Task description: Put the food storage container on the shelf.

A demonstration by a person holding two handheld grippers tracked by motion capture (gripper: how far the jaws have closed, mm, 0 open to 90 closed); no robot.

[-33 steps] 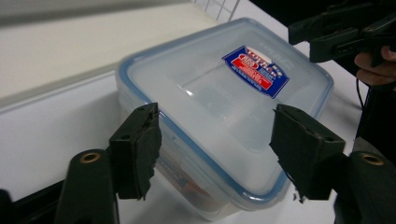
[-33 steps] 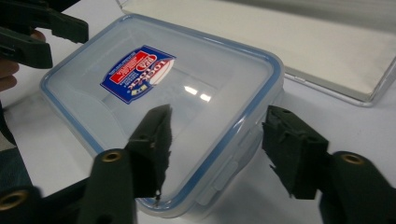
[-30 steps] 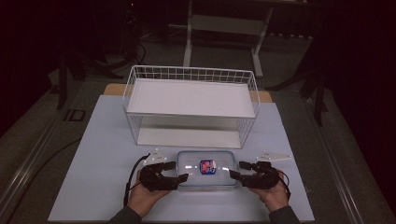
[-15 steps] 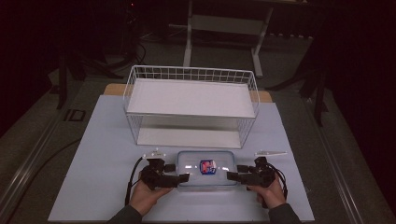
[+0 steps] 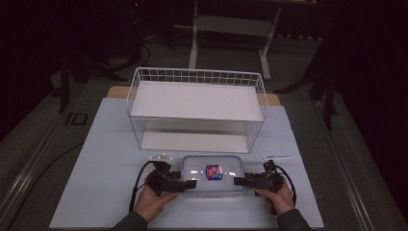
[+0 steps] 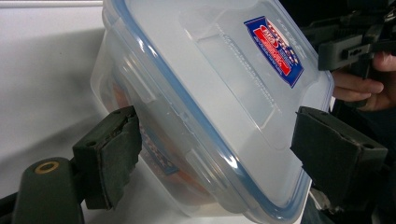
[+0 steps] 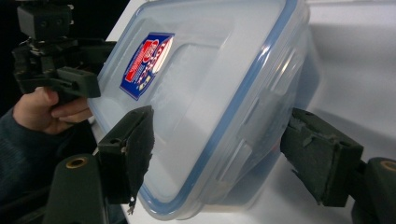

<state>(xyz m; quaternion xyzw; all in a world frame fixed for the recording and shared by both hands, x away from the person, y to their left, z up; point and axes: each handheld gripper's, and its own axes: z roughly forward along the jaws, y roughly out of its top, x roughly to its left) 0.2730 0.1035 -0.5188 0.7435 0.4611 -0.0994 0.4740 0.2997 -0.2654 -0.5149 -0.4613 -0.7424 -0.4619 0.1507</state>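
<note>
A clear plastic food box [image 5: 211,173] with a blue-sealed lid and a red and blue label lies flat on the white table, and something orange shows through its wall [image 6: 154,154]. My left gripper [image 5: 192,183] is at the box's left end and my right gripper [image 5: 236,181] at its right end. In the left gripper view the jaws [image 6: 217,121] straddle that end and have just been opening, with one pad clear of the lid. The right gripper's jaws [image 7: 219,121] have also just been opening. They stand wide around the other end without pressing on it.
A white wire basket rack [image 5: 197,103] with an upper shelf stands just behind the box, its open lower level facing me. The white tabletop [image 5: 106,159] runs out to both sides. Dark floor and table legs lie beyond.
My right hand has sunk slightly and edged in toward the box. The left hand has hardly moved, and the box has stayed in place.
</note>
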